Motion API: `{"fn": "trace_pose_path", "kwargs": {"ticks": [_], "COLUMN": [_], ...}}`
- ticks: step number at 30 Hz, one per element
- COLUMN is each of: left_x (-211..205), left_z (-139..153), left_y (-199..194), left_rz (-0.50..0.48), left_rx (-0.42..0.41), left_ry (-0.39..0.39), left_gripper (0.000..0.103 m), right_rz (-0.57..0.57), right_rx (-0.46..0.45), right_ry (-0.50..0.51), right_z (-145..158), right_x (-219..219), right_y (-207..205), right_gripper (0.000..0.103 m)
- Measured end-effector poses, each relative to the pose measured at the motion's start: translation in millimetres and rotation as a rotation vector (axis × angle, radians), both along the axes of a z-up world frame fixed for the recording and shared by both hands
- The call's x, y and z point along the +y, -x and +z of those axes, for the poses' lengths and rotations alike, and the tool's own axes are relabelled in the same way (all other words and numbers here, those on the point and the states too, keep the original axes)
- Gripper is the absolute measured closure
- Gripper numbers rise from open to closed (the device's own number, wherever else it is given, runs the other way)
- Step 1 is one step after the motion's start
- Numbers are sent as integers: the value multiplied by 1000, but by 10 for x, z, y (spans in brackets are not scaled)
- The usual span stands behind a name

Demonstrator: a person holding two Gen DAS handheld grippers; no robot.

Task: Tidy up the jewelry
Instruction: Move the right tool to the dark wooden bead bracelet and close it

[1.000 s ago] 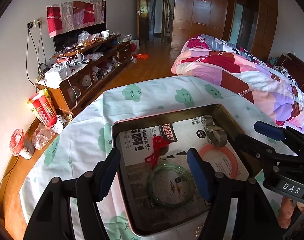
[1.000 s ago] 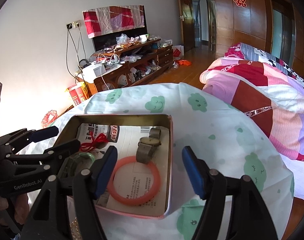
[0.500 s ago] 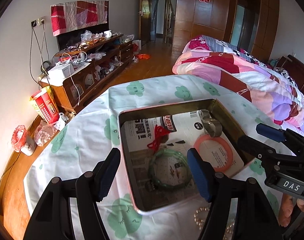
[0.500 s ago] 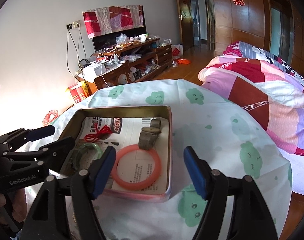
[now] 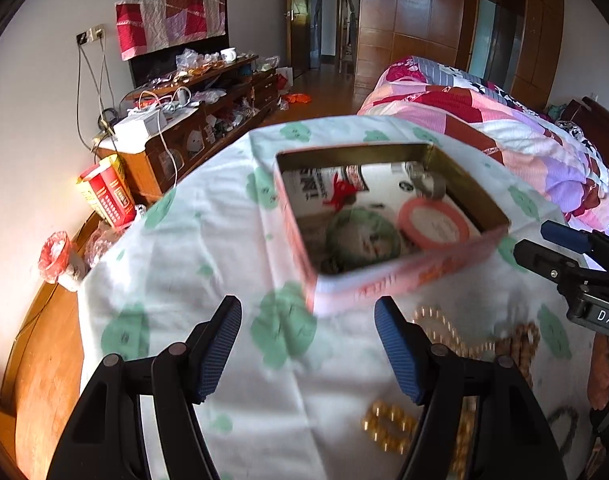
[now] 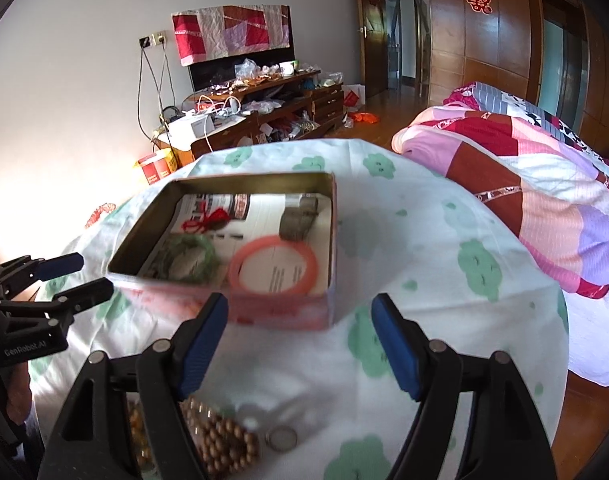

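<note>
Hovering nearest, the left gripper (image 5: pixel 307 344) and right gripper (image 6: pixel 299 342) are both holding their blue-padded tongs spread wide, pinching nothing. Just beyond them, loose jewelry is lying on the cloud-print tablecloth (image 6: pixel 424 248): wooden beads (image 6: pixel 224 446), a small ring (image 6: pixel 282 439) beside them, and gold beads (image 5: pixel 388 426). Farther on, a pink tin (image 6: pixel 280 312) is sitting open, paper-lined, holding an orange bangle (image 6: pixel 273 266) near right, a green bangle (image 6: pixel 192 258) near left, a red cord (image 6: pixel 210 218) far left and a watch (image 6: pixel 298 222) far right.
</note>
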State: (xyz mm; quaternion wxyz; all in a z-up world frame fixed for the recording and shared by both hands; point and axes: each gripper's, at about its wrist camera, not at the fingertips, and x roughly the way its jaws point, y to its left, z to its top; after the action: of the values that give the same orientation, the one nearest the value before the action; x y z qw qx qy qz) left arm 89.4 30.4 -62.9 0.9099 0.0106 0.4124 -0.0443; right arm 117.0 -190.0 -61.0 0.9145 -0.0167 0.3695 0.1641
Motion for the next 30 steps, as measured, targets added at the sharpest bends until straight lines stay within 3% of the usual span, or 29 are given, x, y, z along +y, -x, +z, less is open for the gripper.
{"fn": "trace_pose_path", "kwargs": {"ticks": [9, 18, 30], "left_x": [-70, -340, -450], "left_z": [-80, -109, -249], "left_y": [423, 736, 808], "left_rz": [-4, -76, -96], "left_rx": [37, 28, 67], "left_ry": [9, 3, -11], "left_gripper": [34, 34, 34], "right_rz": [-6, -44, -48], "right_rx": [-1, 19, 45], "right_ry": [38, 48, 86], "right_z": [-86, -186, -304], "right_x": [-75, -237, -382], "right_y": [461, 843, 1251], "right_gripper": [25, 25, 25]}}
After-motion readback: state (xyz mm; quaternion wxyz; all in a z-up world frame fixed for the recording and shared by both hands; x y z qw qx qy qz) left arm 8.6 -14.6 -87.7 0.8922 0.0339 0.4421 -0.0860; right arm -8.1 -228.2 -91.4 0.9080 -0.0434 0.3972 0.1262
